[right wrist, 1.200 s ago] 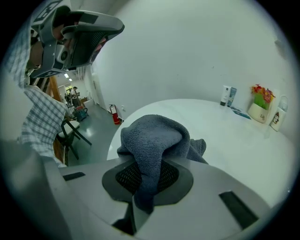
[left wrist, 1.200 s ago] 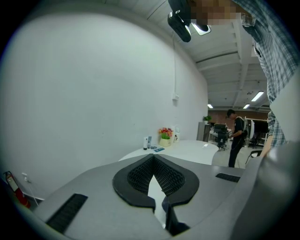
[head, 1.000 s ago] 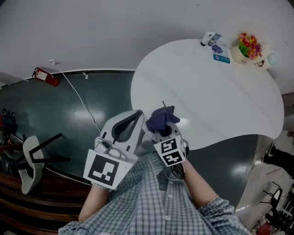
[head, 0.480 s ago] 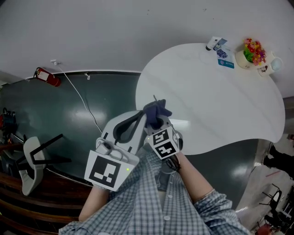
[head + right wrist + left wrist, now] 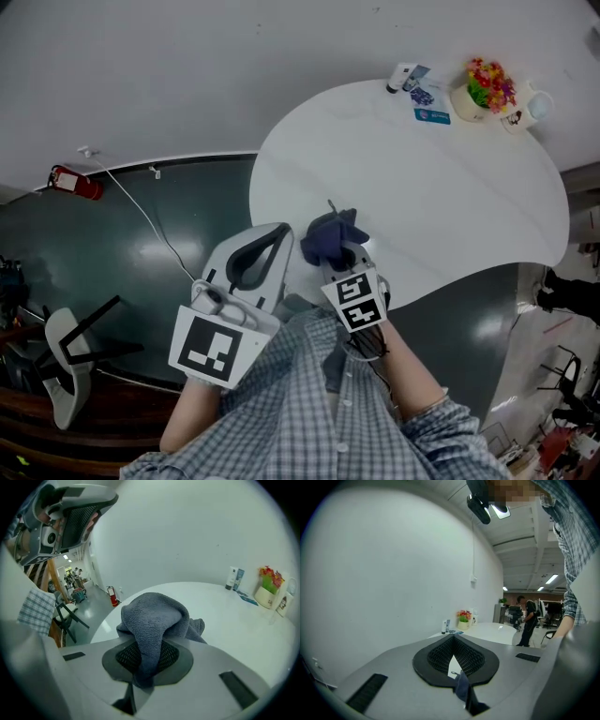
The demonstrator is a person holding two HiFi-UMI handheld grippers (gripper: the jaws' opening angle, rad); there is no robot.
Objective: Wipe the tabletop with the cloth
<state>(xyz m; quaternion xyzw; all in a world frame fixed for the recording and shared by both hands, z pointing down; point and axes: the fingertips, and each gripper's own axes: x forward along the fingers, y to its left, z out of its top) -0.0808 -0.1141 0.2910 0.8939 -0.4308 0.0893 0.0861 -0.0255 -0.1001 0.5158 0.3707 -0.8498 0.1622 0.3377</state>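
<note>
Head view: left gripper (image 5: 279, 236) and right gripper (image 5: 339, 253) side by side at the near edge of the white tabletop (image 5: 441, 187), with the dark cloth (image 5: 328, 236) bunched over that edge. Left gripper view: pads met at the tips, nothing held. Right gripper view: jaws clamped on the cloth; contact with the surface not discernible, so wiping is judged barely begun, with nearly the whole top left

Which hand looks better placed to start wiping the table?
Right. Its tool is shut on the cloth just over the table; the left tool grips no cloth.
</note>
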